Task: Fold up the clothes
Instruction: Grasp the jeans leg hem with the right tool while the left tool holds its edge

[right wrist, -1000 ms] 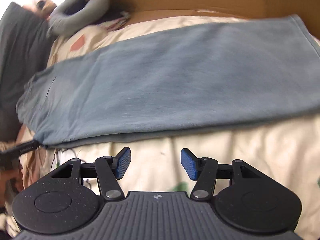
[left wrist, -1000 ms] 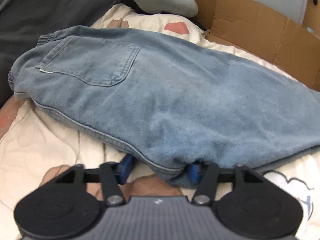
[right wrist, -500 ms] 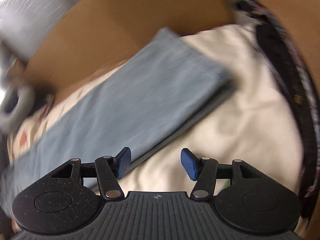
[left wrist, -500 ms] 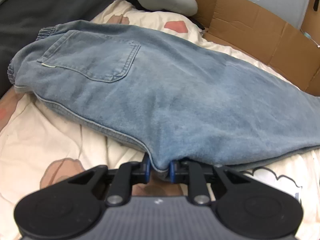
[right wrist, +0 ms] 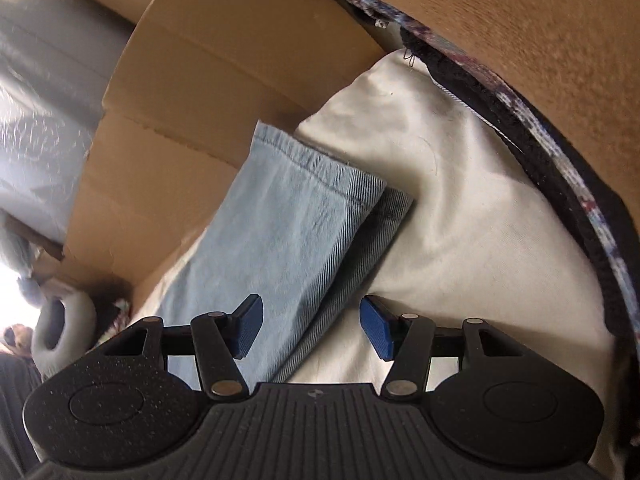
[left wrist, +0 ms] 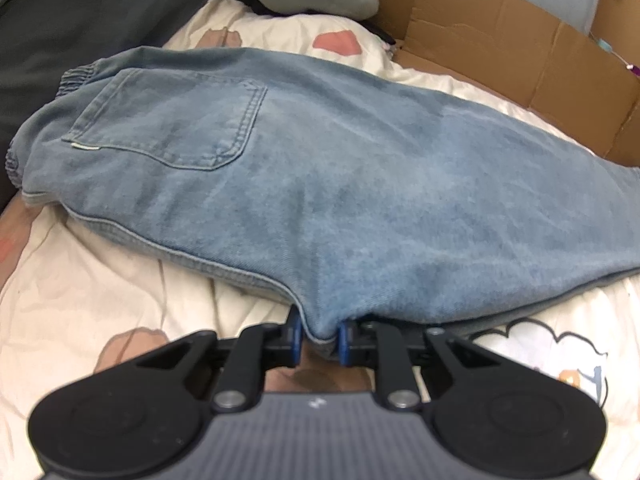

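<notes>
Jeans (left wrist: pixel 340 184) — pale blue denim, already doubled leg on leg, lying lengthwise across the cream printed bedsheet (left wrist: pixel 80 288), waistband toward the dark pillow, cuffs near the cardboard (right wrist: pixel 192 92). Soft but weighty; thick seams likely resist creasing, cloth should not slip. Left gripper (left wrist: pixel 319 338): fingers narrow, pinching the near edge about mid-length. Right gripper (right wrist: pixel 311 327): fingers fairly wide, having just narrowed slightly, holding nothing — poised over the leg just short of the cuffs. Best hold, in my judgement: the stacked hems, both layers together.

cardboard wall (right wrist: pixel 224 80) blocks beyond jeans (right wrist: pixel 280 232); bedsheet (right wrist: pixel 460 220) beside lies open.
</notes>
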`<state>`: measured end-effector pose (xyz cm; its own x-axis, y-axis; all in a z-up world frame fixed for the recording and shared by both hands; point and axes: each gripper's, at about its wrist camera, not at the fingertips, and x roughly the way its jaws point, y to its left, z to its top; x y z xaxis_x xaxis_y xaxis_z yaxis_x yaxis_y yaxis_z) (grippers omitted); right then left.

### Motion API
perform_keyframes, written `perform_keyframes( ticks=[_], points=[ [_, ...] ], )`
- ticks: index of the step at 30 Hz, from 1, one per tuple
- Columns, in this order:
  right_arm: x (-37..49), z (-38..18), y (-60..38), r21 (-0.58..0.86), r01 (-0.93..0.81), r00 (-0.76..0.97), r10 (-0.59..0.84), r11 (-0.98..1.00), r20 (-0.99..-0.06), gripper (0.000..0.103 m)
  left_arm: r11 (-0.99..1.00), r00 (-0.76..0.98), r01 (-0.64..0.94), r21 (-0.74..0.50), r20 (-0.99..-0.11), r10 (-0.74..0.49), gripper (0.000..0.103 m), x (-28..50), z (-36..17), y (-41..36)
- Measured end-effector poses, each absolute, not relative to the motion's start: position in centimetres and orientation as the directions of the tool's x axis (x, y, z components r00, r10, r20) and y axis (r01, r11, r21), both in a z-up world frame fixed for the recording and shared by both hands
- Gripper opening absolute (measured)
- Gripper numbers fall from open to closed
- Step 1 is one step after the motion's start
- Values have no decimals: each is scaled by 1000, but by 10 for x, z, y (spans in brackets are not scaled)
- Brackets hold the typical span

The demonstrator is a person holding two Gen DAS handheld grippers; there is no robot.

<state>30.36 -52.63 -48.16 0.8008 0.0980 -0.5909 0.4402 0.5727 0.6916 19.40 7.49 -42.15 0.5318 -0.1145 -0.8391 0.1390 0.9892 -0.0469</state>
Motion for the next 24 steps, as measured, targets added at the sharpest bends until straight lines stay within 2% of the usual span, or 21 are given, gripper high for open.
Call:
perform_keyframes(
  ticks=[4,6,8,18,24],
  points=[
    [307,-487,-534,721,455,819,72,523,-569,50,988,518,152,-41,-847,-115,18,196,-420,74],
    [310,-491,-539,732,460,826,60,502,-560,41,988,514,150,-39,-850,-112,18,197,-421,73],
    [313,-494,-544,742,462,834,48,485,-550,38,989,510,143,-39,-854,-108,18,198,-422,73],
    [328,-498,-547,744,450,860,-14,495,-510,38,990,508,135,-34,-856,-98,18,201,-428,70],
    [348,-488,-542,652,442,846,-45,616,-531,38,991,512,126,-45,-853,-104,18,200,-430,71]
  ],
)
